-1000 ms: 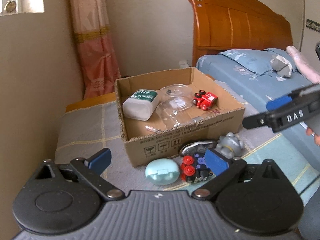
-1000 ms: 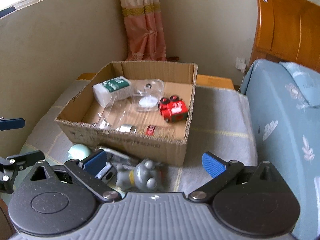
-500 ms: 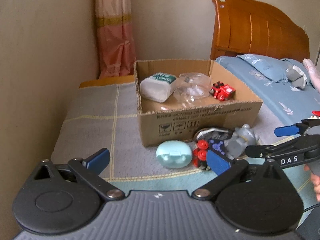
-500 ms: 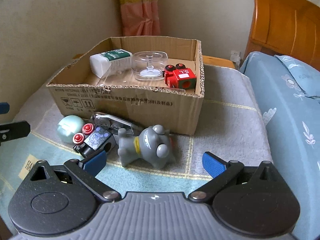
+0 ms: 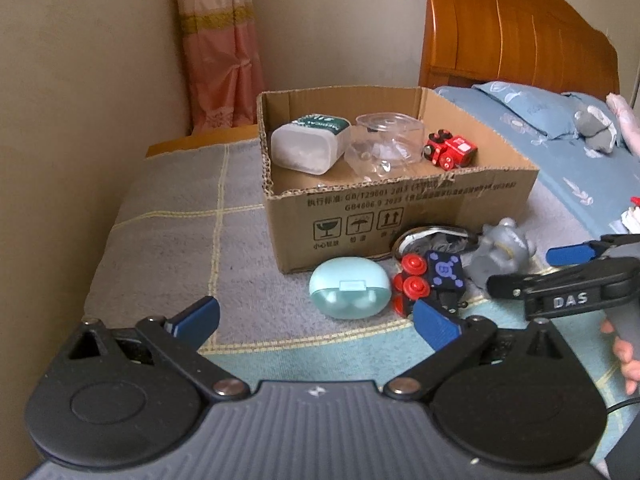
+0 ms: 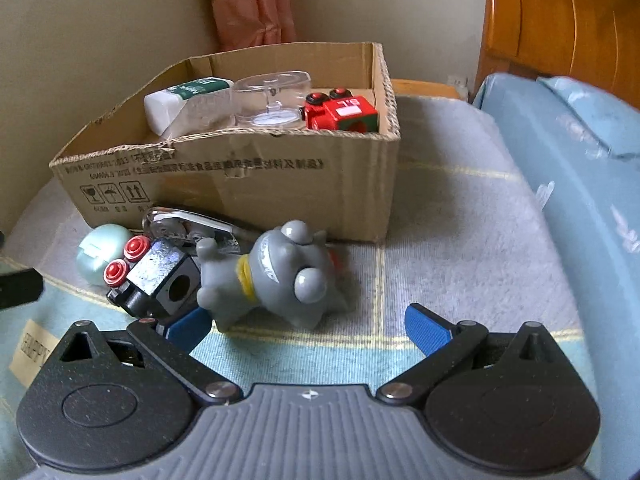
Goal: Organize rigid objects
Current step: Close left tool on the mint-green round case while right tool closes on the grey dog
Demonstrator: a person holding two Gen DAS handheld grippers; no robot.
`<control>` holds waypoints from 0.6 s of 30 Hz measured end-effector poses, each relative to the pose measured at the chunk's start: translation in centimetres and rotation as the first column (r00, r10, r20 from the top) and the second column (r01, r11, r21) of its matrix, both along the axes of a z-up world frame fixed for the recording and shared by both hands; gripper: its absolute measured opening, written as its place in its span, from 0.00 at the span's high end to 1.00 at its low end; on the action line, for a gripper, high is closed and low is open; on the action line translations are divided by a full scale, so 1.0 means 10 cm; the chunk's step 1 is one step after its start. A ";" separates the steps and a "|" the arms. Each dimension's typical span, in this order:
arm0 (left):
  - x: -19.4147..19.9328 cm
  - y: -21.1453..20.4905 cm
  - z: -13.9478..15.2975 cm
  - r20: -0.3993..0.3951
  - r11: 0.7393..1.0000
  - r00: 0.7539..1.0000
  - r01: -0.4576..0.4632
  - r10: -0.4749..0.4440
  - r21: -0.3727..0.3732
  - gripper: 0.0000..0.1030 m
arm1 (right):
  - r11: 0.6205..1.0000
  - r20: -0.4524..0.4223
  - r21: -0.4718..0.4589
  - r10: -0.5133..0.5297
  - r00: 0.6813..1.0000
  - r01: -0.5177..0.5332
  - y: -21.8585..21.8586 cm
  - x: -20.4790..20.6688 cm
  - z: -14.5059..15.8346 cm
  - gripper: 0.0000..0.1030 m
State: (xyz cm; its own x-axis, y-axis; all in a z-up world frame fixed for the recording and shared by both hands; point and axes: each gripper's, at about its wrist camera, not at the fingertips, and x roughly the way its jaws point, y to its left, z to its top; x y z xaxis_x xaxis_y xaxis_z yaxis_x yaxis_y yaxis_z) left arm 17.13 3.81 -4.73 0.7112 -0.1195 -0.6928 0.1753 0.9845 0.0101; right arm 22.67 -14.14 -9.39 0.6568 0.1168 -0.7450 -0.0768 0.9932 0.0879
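An open cardboard box (image 5: 400, 216) holds a white container with a green label (image 5: 308, 144), a clear plastic dish (image 5: 388, 140) and a red toy car (image 5: 450, 150). On the blanket in front of it lie a mint green case (image 5: 350, 294), a dark blue toy with red wheels (image 5: 432, 280), a silver metal piece (image 5: 432, 236) and a grey figurine (image 6: 280, 276). My left gripper (image 5: 318, 322) is open, low, just short of the mint case. My right gripper (image 6: 308, 328) is open, with the figurine right ahead of its fingers, apart from them.
A wall runs along the left and a pink curtain (image 5: 220, 48) hangs behind the box. A bed with blue bedding (image 5: 560, 148) and a wooden headboard (image 5: 512, 32) borders the right. A person's hand (image 5: 624, 356) holds the right gripper.
Both grippers have come down and closer to the items in front of the box. The right one now has the grey figurine close before it. Both stayed open.
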 end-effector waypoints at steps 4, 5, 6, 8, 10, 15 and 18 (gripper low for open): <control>0.08 -0.04 -0.04 0.004 1.000 1.000 0.006 -0.006 0.027 0.01 | 1.000 0.010 -0.017 0.004 1.000 -0.003 0.03 -0.03 0.00 0.00; 0.10 -0.05 -0.06 0.003 1.000 1.000 0.007 -0.007 0.030 0.01 | 1.000 0.013 -0.025 0.002 1.000 -0.002 0.04 -0.05 0.00 0.00; 0.13 -0.05 -0.08 0.002 0.999 1.000 0.009 -0.009 0.033 0.01 | 0.999 0.016 -0.033 0.004 1.000 -0.003 0.05 -0.06 0.01 0.00; 0.18 -0.06 -0.12 0.001 0.999 1.000 0.019 -0.019 0.033 0.01 | 0.998 0.007 -0.056 0.023 1.000 -0.023 0.07 -0.08 -0.02 0.00; 0.24 -0.06 -0.17 -0.010 0.999 1.000 0.026 -0.026 0.030 0.01 | 0.995 0.011 -0.087 0.041 0.999 -0.040 0.09 -0.09 -0.04 0.00; 0.35 -0.07 -0.29 -0.030 0.999 0.999 0.040 -0.039 0.030 0.01 | 0.993 0.023 -0.109 0.054 0.998 -0.051 0.09 -0.12 -0.06 0.00; 0.40 -0.08 -0.35 -0.044 0.999 0.998 0.044 -0.043 0.021 0.01 | 0.993 0.029 -0.109 0.055 0.998 -0.052 0.09 -0.12 -0.07 0.00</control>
State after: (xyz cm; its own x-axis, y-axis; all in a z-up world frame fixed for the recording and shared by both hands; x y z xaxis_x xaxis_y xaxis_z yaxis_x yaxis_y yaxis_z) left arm 21.17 3.02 -8.28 0.6749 -0.1336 -0.7257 0.2184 0.9756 0.0235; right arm 21.50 -13.25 -10.06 0.6757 0.0723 -0.7336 -0.1311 0.9911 -0.0231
